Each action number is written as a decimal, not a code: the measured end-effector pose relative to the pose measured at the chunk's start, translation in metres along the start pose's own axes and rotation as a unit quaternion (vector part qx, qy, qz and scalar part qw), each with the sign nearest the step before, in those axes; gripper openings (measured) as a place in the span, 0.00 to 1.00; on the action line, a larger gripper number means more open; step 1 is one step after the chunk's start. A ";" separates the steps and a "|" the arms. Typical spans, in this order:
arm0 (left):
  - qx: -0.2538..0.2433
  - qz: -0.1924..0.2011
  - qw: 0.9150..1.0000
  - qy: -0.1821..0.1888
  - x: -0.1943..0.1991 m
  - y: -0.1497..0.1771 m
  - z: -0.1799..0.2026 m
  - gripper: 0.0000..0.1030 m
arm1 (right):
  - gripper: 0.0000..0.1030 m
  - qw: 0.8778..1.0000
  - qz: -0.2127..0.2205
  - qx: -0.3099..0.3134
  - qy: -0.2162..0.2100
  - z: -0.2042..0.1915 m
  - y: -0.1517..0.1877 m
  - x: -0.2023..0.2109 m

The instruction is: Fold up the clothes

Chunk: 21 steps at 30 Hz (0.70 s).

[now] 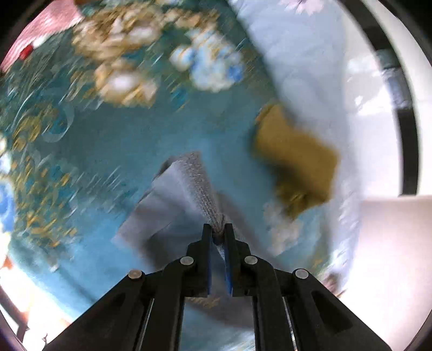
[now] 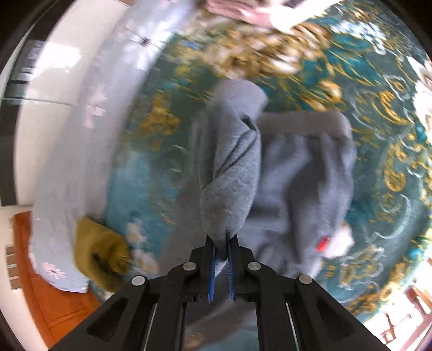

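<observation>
A grey fleece garment hangs above a teal bedspread with gold and white flowers. My right gripper is shut on a thick fold of it, and the cloth drapes away in front, with a small red tag at its lower right. My left gripper is shut on a ribbed edge of the same grey garment, which hangs down to the left. Both views are blurred by motion.
An olive-yellow folded cloth lies on the bedspread by a pale blue flowered sheet; it also shows in the right wrist view. Pink cloth lies at the far side. White floor and an orange wooden surface lie beyond the bed.
</observation>
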<state>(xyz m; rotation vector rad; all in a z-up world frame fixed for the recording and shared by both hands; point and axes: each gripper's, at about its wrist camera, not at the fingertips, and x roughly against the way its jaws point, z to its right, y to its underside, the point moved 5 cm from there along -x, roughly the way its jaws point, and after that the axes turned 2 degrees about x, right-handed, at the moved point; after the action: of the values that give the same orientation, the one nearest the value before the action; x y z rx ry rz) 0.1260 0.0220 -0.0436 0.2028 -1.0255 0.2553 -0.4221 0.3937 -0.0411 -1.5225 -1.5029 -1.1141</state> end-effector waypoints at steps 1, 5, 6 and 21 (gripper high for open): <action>0.012 -0.021 0.999 -0.035 -0.014 0.011 -0.021 0.07 | 0.08 1.000 -0.011 -0.006 0.014 0.007 0.004 -0.005; 0.094 -0.056 0.991 -0.075 -0.052 0.029 -0.074 0.07 | 0.08 0.998 -0.033 -0.026 0.047 0.027 0.016 -0.021; 0.113 -0.053 0.990 -0.067 -0.054 0.029 -0.078 0.07 | 0.08 0.998 -0.037 -0.022 0.053 0.027 0.017 -0.022; 0.165 -0.036 0.986 -0.006 -0.085 0.024 -0.082 0.41 | 0.10 0.996 -0.049 0.027 0.070 0.015 0.011 -0.023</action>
<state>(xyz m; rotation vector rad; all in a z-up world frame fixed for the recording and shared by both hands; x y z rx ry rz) 0.1437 0.0589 -0.1572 0.5404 -0.9819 0.3583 -0.4082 0.3977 -0.0671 -1.3192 -1.5133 -1.2019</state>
